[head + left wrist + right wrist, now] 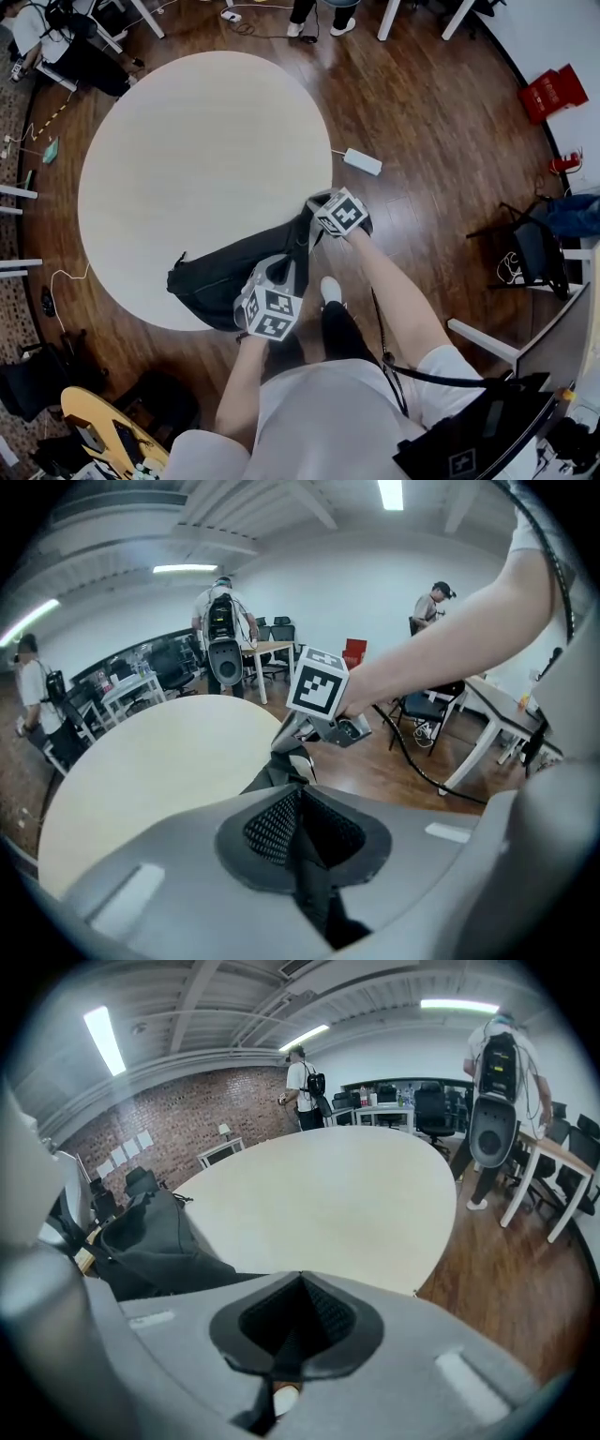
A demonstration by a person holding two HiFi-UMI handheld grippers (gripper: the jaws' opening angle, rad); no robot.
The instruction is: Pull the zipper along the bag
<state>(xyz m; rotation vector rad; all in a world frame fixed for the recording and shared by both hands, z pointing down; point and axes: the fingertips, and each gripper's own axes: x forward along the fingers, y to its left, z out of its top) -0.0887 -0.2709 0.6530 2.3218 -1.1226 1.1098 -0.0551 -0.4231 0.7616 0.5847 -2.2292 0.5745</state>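
Note:
A black bag (220, 272) lies on the near edge of a round pale table (187, 159). My left gripper (272, 279) sits at the bag's near side. In the left gripper view its jaws (300, 803) are shut on a fold of the bag's black fabric (281, 772). My right gripper (319, 204) is at the bag's right end, and it also shows in the left gripper view (302, 731). Its jaws (298, 1321) are shut on a thin black piece of the bag; I cannot tell whether that is the zipper pull. The rest of the bag (155, 1237) lies to its left.
A white power strip (362, 161) lies on the wooden floor past the table's right edge. A dark chair (534, 248) and a red object (553, 94) stand to the right. People stand beyond the table (223, 639) (497, 1082). Desks and chairs ring the room.

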